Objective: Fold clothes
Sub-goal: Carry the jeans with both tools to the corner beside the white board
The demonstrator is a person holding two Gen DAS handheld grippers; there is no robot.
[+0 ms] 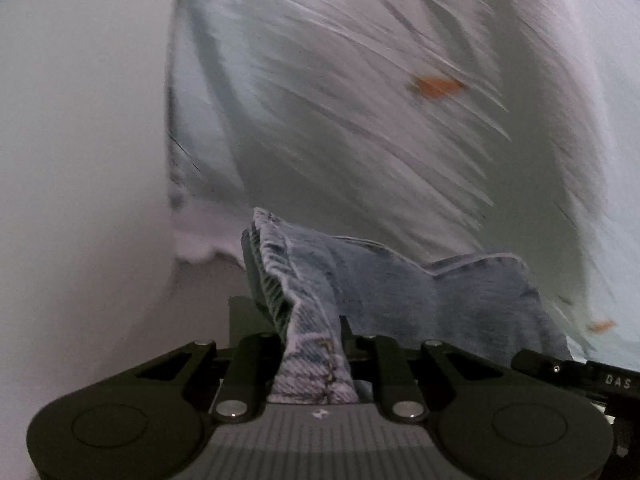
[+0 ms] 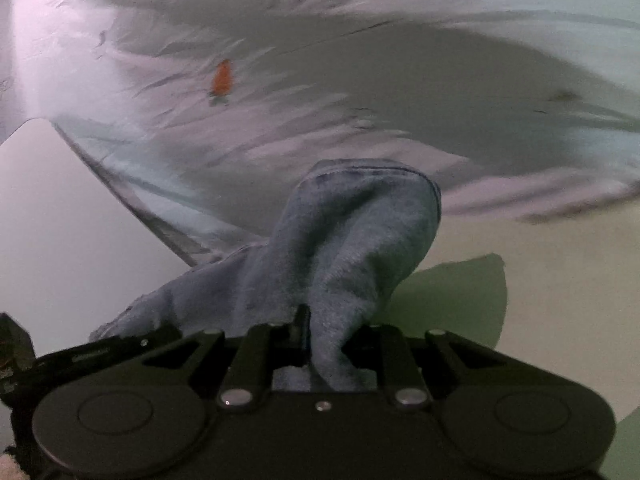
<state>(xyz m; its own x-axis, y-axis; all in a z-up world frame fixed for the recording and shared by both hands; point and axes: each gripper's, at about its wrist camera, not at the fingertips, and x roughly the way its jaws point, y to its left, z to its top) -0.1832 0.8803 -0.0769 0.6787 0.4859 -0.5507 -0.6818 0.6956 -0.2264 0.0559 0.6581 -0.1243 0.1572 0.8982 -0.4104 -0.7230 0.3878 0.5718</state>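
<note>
A light blue denim garment [image 1: 384, 280] is bunched between the fingers of my left gripper [image 1: 310, 332], which is shut on its hemmed edge. The cloth runs off to the right toward the other tool. In the right wrist view the same denim garment [image 2: 352, 232] rises in a fold from my right gripper [image 2: 320, 328], which is shut on it. Its fingertips are hidden under the cloth. Both pictures are smeared by motion.
A pale sheet [image 1: 360, 100] with small orange marks [image 1: 436, 86] covers the surface behind the denim; its scalloped edge [image 1: 200, 256] hangs at the left. A white wall [image 1: 80, 160] is left. The sheet [image 2: 280, 120], an orange mark [image 2: 222, 76] and a green patch [image 2: 452, 300] show in the right view.
</note>
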